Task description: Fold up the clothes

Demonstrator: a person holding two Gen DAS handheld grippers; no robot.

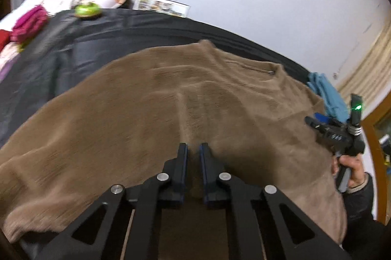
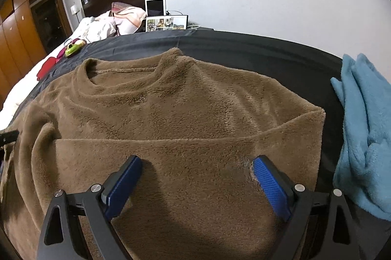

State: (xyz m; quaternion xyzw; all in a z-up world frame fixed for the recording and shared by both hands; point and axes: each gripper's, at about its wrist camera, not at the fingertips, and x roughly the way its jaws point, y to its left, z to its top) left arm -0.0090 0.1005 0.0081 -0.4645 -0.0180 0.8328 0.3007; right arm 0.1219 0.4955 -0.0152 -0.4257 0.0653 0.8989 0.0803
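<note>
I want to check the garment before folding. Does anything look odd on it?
The brown fleece sweater lies mostly flat, but its side near the left gripper is bunched into ridges. No damage shows.

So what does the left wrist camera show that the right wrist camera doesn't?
Only the left wrist view shows the left gripper shut on a pinch of the brown fleece top, and the person's hand holding the other gripper. Only the right wrist view shows the right gripper wide open over the top, and the orange wardrobe. Both show the top, black bedcover and blue fleece garment.
</note>
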